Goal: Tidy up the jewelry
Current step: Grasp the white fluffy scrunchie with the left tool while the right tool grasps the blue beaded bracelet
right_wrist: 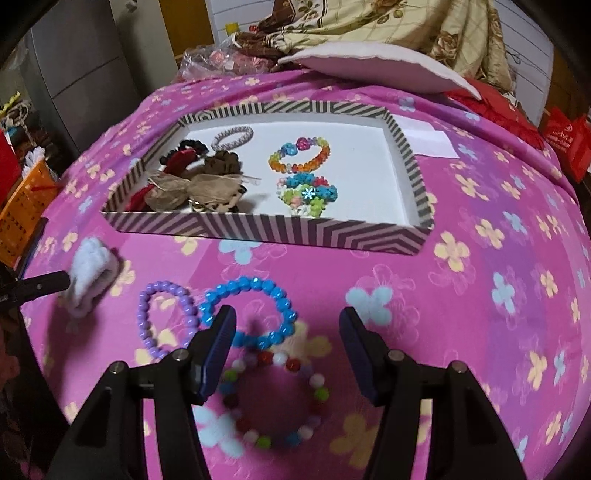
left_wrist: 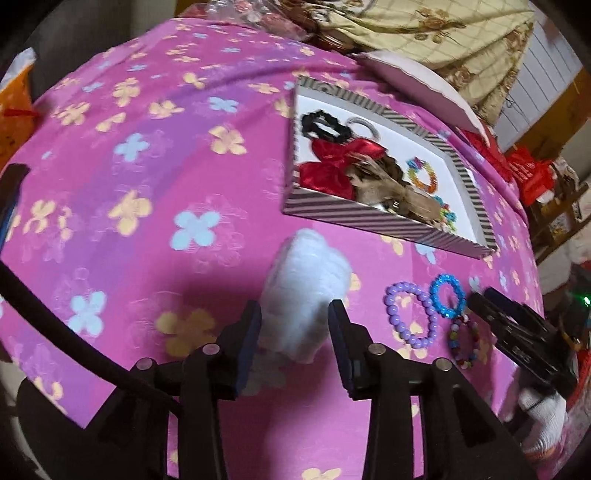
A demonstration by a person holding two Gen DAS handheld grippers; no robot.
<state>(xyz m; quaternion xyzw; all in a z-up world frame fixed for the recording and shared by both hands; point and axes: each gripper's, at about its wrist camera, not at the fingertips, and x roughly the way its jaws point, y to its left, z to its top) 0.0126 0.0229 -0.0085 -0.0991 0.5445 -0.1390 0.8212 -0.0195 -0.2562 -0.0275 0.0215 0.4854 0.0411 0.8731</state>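
Observation:
A white fluffy scrunchie lies on the pink flowered cloth. My left gripper straddles it, jaws open, and the pads do not seem to press it. My right gripper hangs open over a multicoloured bead bracelet. A blue bead bracelet lies by its left finger, with a purple one further left. Behind them stands a striped box that holds hair ties, bows and several bead bracelets. The left wrist view shows the right gripper beside the bracelets.
A white pillow and a cream flowered blanket lie behind the box. A white slip of paper sits by the box's right side. An orange basket stands off the left edge, red bags off the right.

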